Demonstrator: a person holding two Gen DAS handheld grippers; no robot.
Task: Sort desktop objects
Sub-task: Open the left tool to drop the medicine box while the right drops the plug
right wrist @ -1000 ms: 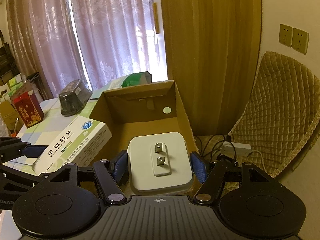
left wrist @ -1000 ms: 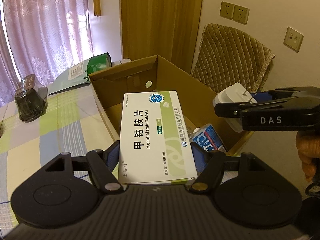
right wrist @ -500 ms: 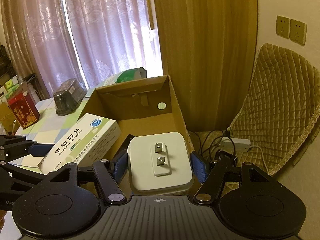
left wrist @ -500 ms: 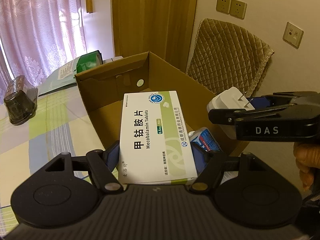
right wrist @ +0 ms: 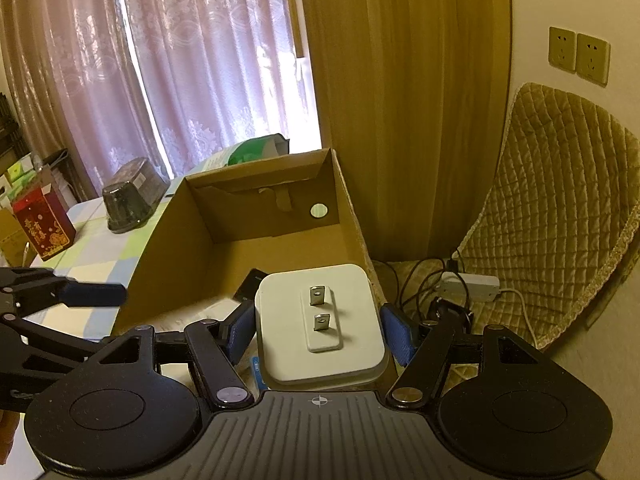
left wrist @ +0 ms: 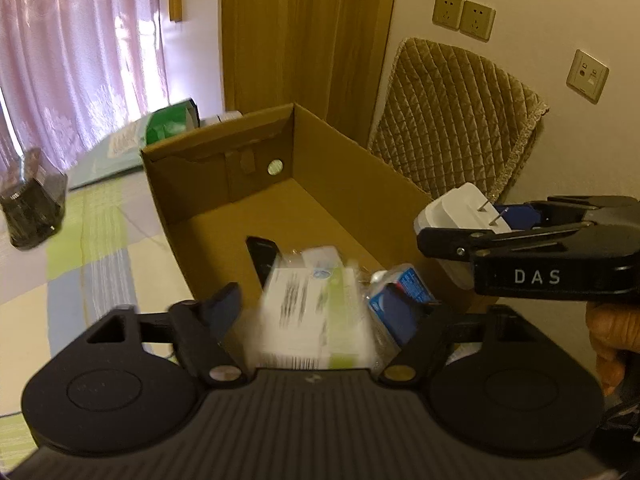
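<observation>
The left tool [left wrist: 324,312] stands with its blue pads spread wide, low in the left wrist view, and between them a white and green medicine box [left wrist: 316,320] shows only as a motion blur, touching neither pad as far as I can tell, so it looks to be dropping free into the cardboard box [left wrist: 360,196] that fills the middle of the frame. Under it at the near end of the carton lie a blue packet [left wrist: 400,292] and a dark flat thing [left wrist: 262,256] I cannot name. The right tool [right wrist: 318,330], low centre in its own view, is closed on a white plug adapter [right wrist: 320,320], prongs up, held just above the carton's near right corner. So the step in hand seems to be dropping things into the carton. Next, I would judge, the adapter needs carrying a little further inside the right wall before those pads let go, since outside it cables and a power strip [right wrist: 468,284] lie on the floor. On the checked tabletop [left wrist: 92,248] at the left a dark container [left wrist: 32,212] sits well apart.
</observation>
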